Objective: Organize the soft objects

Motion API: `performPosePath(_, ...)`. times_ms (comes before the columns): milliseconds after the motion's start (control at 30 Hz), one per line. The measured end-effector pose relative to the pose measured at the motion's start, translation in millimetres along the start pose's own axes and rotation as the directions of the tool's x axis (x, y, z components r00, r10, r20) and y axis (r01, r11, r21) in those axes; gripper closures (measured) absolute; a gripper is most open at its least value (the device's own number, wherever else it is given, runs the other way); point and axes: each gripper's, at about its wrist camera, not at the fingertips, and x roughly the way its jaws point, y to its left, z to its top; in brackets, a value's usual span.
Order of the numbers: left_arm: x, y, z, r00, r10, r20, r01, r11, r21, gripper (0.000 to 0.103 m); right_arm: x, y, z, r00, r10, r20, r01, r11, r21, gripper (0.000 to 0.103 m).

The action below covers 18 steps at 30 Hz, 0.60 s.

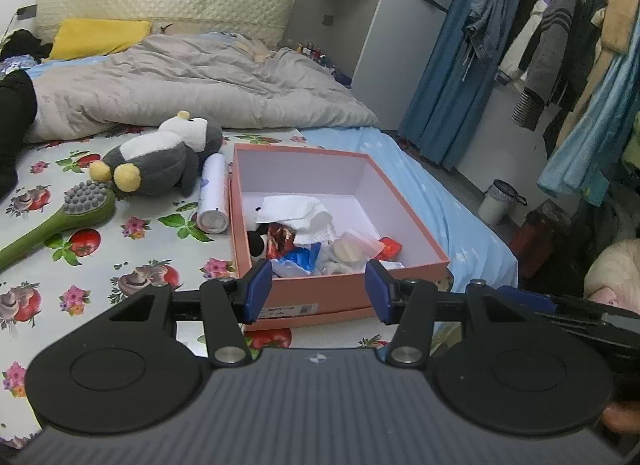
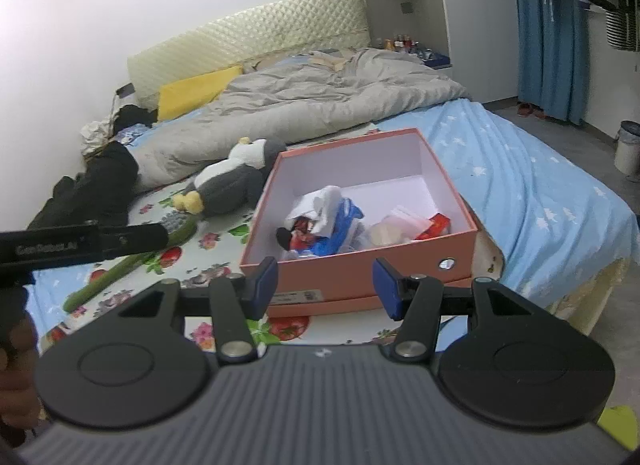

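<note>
Left wrist view has my left gripper [image 1: 318, 291] hanging just in front of the near wall of the pink box [image 1: 344, 295], its 2 blue-padded jaws parted with nothing between them. Inside the box, bunched toward the near left corner, lie a white cloth [image 1: 298, 211], a small black-and-white plush [image 1: 258, 243], blue plastic wrapping [image 1: 298, 261] and a red packet [image 1: 390, 247]. Beside the box's left wall a white can [image 1: 213, 195] lies on its side on the flowered sheet [image 1: 100, 285]. Just past the can a grey and white plush penguin [image 1: 160, 159] lies on its back, and a green long-handled brush [image 1: 60, 221] rests near its yellow feet. A rumpled grey duvet [image 1: 192, 81] covers the far half of the bed. From the right wrist view, my right gripper [image 2: 326, 289] is also spread apart and empty, just short of the same box wall, while the penguin lies beyond the box's far left corner.
</note>
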Motion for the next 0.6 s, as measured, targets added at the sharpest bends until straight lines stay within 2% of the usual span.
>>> performPosePath(267,12.7,-0.8,5.1,1.0,-0.003,-0.019,0.003,1.0,-0.002,0.044,3.2,-5.0,3.7,1.0,-0.015,0.007,0.015,1.0,0.005,0.047)
performPosePath(333,15.6,1.2,6.6,1.0,0.003,-0.026,-0.003,1.0,-0.006,0.036,5.5,-8.3,6.8,1.0,-0.008,-0.003,0.008,1.0,0.019,0.047)
performPosePath(400,17.4,4.1,8.0,1.0,0.016,-0.025,-0.016,1.0,-0.012,0.021,7.1,-8.8,8.6,1.0,-0.009,-0.007,0.009,1.0,0.015,0.047)
performPosePath(433,17.7,5.0,9.0,1.0,0.019,-0.024,-0.019,1.0,-0.014,0.018,8.0,-8.9,9.8,1.0,-0.011,-0.007,0.011,1.0,0.012,0.047)
performPosePath(500,18.6,6.9,10.9,0.999,0.029,-0.02,-0.029,1.0,-0.011,0.01,7.7,-9.4,11.7,1.0,-0.011,-0.001,0.011,1.0,0.007,0.033)
performPosePath(533,18.8,8.0,11.8,0.999,0.036,-0.02,-0.036,0.999,-0.01,0.008,8.0,-9.4,12.4,1.0,-0.019,0.002,0.019,1.0,0.003,0.012)
performPosePath(567,19.2,9.1,12.7,0.999,0.042,-0.02,-0.042,0.999,-0.01,0.004,7.9,-9.2,12.7,1.0,-0.026,0.008,0.026,1.0,0.0,0.001)
performPosePath(600,19.5,10.1,13.2,0.999,0.045,-0.021,-0.045,0.999,-0.009,0.003,7.7,-9.1,13.0,0.999,-0.031,0.013,0.031,0.999,-0.003,0.0)
